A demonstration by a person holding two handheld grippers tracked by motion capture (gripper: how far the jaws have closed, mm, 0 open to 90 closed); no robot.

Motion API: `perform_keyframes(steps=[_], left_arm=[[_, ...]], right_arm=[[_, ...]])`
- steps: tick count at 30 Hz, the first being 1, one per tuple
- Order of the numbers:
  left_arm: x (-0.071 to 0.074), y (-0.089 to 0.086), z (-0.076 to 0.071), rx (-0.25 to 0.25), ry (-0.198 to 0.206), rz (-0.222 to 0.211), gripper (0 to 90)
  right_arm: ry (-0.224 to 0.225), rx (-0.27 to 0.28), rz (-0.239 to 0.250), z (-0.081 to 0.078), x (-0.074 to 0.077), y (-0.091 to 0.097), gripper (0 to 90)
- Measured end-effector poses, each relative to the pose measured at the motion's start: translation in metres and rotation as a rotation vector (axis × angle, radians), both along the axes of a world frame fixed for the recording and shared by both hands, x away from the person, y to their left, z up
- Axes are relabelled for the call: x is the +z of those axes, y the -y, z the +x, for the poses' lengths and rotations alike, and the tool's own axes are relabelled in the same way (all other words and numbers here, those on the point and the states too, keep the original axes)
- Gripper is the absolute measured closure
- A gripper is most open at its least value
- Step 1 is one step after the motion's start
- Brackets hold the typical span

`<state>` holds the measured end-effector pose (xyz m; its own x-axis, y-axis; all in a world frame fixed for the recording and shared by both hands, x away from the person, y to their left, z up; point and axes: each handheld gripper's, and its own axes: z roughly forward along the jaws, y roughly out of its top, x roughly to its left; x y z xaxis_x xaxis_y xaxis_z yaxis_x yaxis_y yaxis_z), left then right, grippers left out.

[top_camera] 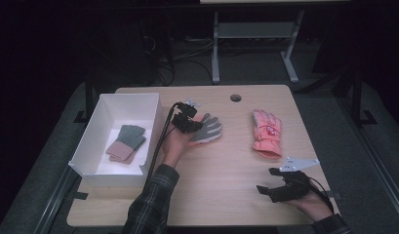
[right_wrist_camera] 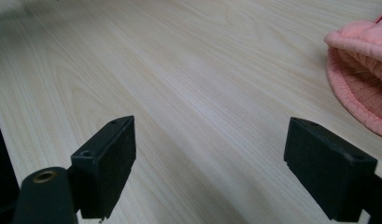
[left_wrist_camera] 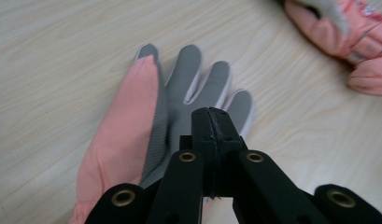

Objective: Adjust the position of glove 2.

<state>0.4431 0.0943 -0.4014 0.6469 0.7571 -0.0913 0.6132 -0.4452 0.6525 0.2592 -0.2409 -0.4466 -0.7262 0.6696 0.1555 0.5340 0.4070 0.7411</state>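
Note:
A pink glove with a grey palm lies palm up on the wooden table, left of centre. In the left gripper view this glove spreads its fingers away from me, with a pink flap folded over one side. My left gripper is shut, its tips right over the grey palm; I see nothing pinched between them. A second pink glove lies to the right, its cuff towards the right gripper. My right gripper rests low near the table's front right edge, open and holding nothing.
A white box stands at the table's left edge with a grey and pink pair of gloves inside. A round cable hole sits near the far edge. Bare wood lies between the two gloves.

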Motion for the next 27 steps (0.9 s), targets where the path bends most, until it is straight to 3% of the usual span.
perform_keyframes(steps=[7, 11, 18, 23, 27], left_arm=[[-0.020, -0.002, 0.010, 0.007, -0.028, 0.035, 89.8], [-0.030, -0.001, 0.012, 0.020, -0.057, 0.028, 89.9], [-0.043, 0.003, 0.012, -0.003, -0.084, 0.053, 89.9], [-0.042, 0.004, 0.008, -0.019, -0.098, 0.042, 90.0], [-0.042, 0.007, 0.002, -0.047, -0.116, 0.004, 89.9]], right_arm=[[0.000, -0.005, 0.005, -0.001, 0.000, 0.001, 16.5], [-0.003, -0.005, 0.009, -0.001, 0.000, 0.001, 16.6], [-0.003, -0.006, 0.004, -0.001, -0.001, 0.001, 16.6], [-0.004, -0.007, 0.004, -0.001, -0.001, 0.001, 16.6], [-0.005, -0.007, 0.004, -0.001, -0.001, 0.001, 16.6]])
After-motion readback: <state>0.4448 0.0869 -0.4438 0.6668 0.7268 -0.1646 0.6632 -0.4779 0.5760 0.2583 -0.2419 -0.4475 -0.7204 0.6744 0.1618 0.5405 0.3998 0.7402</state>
